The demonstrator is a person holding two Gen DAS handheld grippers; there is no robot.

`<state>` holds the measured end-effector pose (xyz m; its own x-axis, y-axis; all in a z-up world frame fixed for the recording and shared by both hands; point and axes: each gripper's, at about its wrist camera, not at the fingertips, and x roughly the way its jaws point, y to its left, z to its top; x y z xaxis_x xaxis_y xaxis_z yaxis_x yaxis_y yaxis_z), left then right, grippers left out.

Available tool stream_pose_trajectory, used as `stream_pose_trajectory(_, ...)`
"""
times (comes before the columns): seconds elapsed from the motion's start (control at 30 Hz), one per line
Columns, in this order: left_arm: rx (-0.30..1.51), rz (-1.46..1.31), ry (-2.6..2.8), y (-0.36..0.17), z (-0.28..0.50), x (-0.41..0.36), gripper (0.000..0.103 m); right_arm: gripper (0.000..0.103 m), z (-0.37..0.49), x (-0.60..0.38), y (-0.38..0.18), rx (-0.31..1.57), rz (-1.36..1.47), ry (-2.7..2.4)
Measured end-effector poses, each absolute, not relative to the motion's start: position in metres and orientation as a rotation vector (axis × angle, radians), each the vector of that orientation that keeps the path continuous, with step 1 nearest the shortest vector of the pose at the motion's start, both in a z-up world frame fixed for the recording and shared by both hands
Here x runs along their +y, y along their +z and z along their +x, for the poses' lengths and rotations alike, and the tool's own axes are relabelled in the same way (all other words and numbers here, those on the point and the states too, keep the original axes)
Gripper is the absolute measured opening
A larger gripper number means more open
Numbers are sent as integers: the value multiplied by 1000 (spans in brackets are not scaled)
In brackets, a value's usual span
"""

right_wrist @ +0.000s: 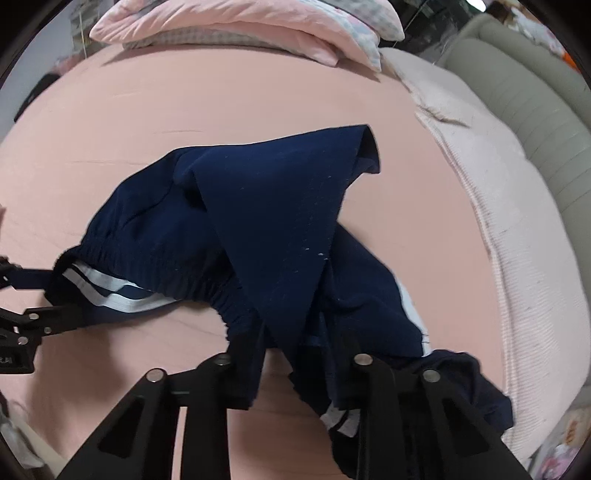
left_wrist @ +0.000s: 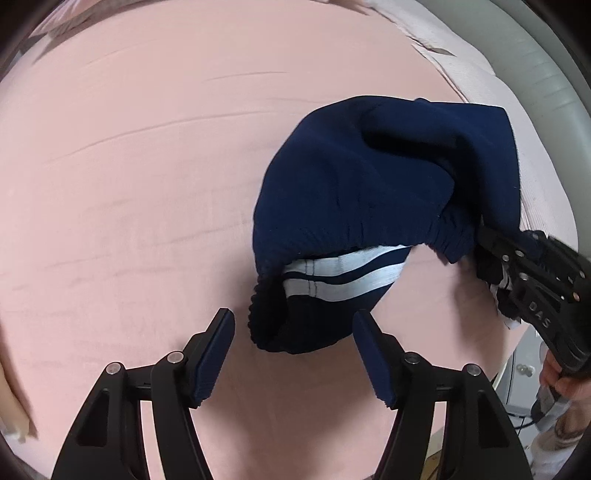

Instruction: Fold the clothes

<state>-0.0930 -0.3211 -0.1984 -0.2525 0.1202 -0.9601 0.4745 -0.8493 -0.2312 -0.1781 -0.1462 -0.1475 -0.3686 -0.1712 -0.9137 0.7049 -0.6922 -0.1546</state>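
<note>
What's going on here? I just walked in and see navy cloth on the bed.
A person with a gripper in each hand is folding navy track pants with white side stripes on a pink bedsheet. The right gripper is clamped on bunched fabric. The left gripper is open at the waistband, gripping nothing. The pants are still crumpled.

Pink bed sheet (right_wrist: 258, 122) fills most of both views, smooth, with a few shallow creases. At the far end, a stack of folded bedding (right_wrist: 251, 33): pale pink over a grey-checked layer. Along the right side, a paler pink ribbed blanket (right_wrist: 524, 258) lies on the sheet edge. Beyond it, a grey padded bed frame (right_wrist: 517, 77), channelled upholstery. Light is soft, even, indoor. Room edges past the bed are blurred, cluttered, unreadable.
</note>
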Motion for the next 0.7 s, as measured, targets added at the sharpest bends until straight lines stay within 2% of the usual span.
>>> stream_pose_trajectory(0.03,728,1752,-2195,-198,-93,-322,64,14,-178,-145,-146,703,1306,-2084)
stream_pose_trajectory(0.17,756,1719,-2196,-191,-90,-325,64,11,-177,-145,-136,590,1297,-2028)
stream_pose_trajectory(0.7,1031,1668,-2206,-174,-92,-314,65,10,-167,-158,-122,369,1319,-1818)
